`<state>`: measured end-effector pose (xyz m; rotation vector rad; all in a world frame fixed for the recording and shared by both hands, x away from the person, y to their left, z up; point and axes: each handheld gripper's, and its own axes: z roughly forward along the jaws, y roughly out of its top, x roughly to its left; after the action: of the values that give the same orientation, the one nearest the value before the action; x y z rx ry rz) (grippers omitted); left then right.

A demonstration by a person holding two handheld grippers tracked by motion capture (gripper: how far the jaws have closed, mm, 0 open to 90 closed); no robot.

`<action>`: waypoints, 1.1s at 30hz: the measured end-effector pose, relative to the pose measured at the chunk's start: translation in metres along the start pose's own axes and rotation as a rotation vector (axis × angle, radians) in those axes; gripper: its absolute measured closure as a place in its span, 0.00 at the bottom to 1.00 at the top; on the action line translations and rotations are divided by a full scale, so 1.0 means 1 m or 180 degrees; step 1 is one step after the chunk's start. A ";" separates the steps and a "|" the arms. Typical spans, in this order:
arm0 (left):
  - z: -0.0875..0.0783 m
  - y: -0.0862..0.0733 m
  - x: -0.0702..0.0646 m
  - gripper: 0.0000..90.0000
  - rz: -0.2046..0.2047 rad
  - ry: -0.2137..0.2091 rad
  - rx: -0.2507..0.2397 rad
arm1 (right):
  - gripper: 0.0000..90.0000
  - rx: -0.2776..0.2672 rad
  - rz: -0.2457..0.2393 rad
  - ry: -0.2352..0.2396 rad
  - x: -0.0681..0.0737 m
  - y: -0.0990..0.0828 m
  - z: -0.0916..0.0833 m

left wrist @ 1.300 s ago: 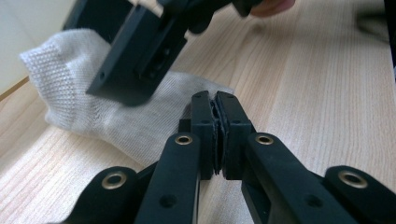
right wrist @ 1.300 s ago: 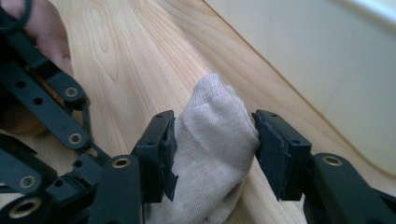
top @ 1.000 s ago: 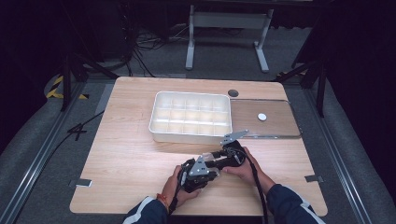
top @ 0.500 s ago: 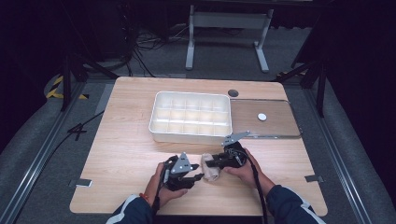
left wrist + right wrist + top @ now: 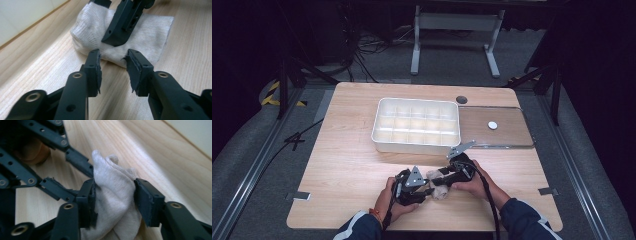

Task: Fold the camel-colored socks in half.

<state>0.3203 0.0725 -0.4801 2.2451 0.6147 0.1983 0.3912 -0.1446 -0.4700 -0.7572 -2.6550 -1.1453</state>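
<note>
Cloth (image 5: pixel 441 188), white and bunched, lies near the counter's (image 5: pixel 347 150) front edge, and the right claw (image 5: pixel 113 192) pinches a raised fold of it between both jaws. Left claw (image 5: pixel 112 66) sits just short of the cloth's near edge, jaws narrowly parted, holding nothing. Bare wood spreads wide to the left; behind stands a white compartment tray (image 5: pixel 416 125). No legible writing anywhere.

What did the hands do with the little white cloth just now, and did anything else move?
The left gripper pulled back toward the person, then returned to the white cloth, open at its edge. The right gripper shifted slightly nearer the person and holds the cloth in its fingers. The white compartment tray stayed put.
</note>
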 end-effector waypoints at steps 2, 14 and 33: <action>-0.002 -0.001 0.001 0.62 0.0014 0.0069 0.0033 | 0.68 0.0046 0.0023 0.0135 -0.001 0.000 0.001; -0.076 -0.040 0.044 0.31 -0.0416 0.0450 0.0269 | 0.86 -0.0079 -0.0085 0.0067 0.005 -0.003 -0.006; -0.102 -0.082 0.071 0.27 -0.0624 0.0727 0.0355 | 0.88 -0.0579 -0.0222 -0.0179 0.006 -0.009 -0.042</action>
<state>0.3183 0.2208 -0.4742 2.2679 0.9844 0.3314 0.3793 -0.1781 -0.4445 -0.7411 -2.6684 -1.4196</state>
